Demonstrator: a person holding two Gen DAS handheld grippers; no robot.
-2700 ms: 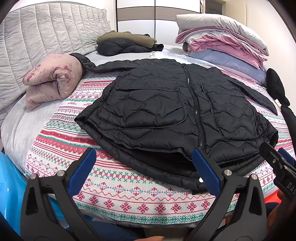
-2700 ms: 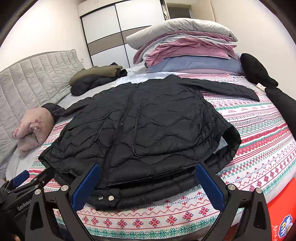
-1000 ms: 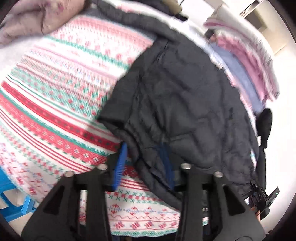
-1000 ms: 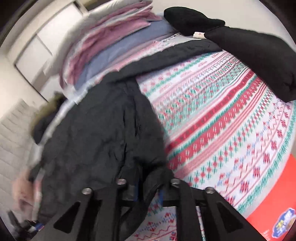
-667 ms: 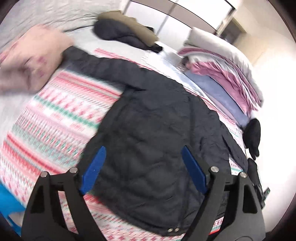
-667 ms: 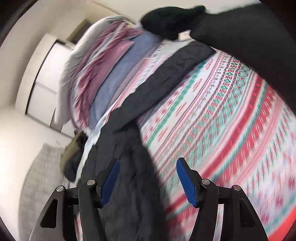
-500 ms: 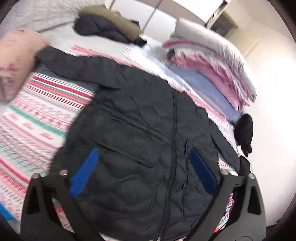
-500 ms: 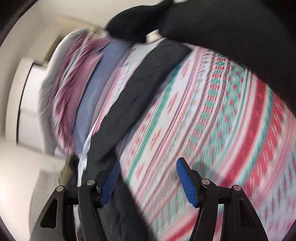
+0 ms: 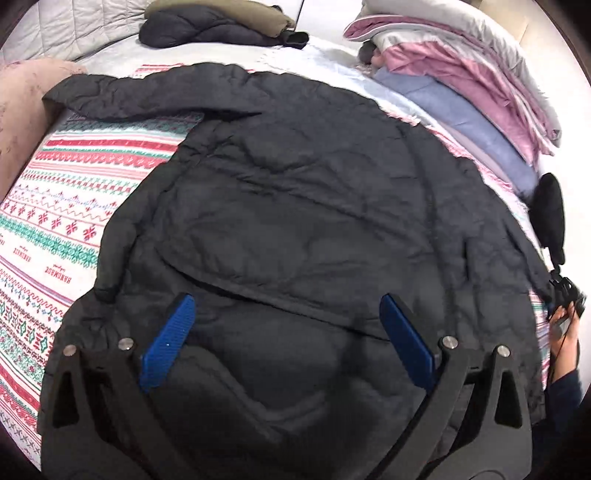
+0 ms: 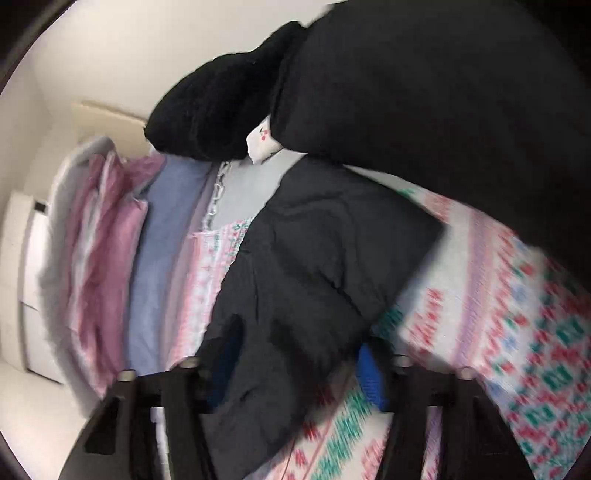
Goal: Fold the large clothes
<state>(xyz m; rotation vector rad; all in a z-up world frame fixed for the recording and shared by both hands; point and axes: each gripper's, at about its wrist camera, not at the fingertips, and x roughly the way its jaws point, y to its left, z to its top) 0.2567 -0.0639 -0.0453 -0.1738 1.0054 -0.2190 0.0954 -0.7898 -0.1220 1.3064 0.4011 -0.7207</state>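
My left gripper hangs over the lower half of the jacket, jaws spread wide and holding nothing; the ribbed blue pads show clear on both sides. The jacket is black, quilted and puffy, and it lies front up across the middle of the bed, with a zip line running down its right part and one sleeve stretched toward the bed's head-left corner. Its hem is nearest me, by the foot edge.

From the right wrist view my right gripper straddles the other sleeve, a pad on each side of the bunched fabric. The view is blurred, so I cannot tell whether the jaws have pinched it or only flank it. In the left view I see that gripper small at the bed's right edge, at the sleeve's end.

The bedspread is white with knit-style bands of red, green and pink snowflakes, and I can read "HANDMADE" printed near the left edge. A stack of folded bedding, grey, pink and lavender, sits at the head-right corner. A dark puffer with an olive garment on it lies at the head edge, against the grey quilted headboard. A pink floral bundle rests at the left edge. Two black soft shapes crowd the right edge, with a small white tag bearing red cherries between them
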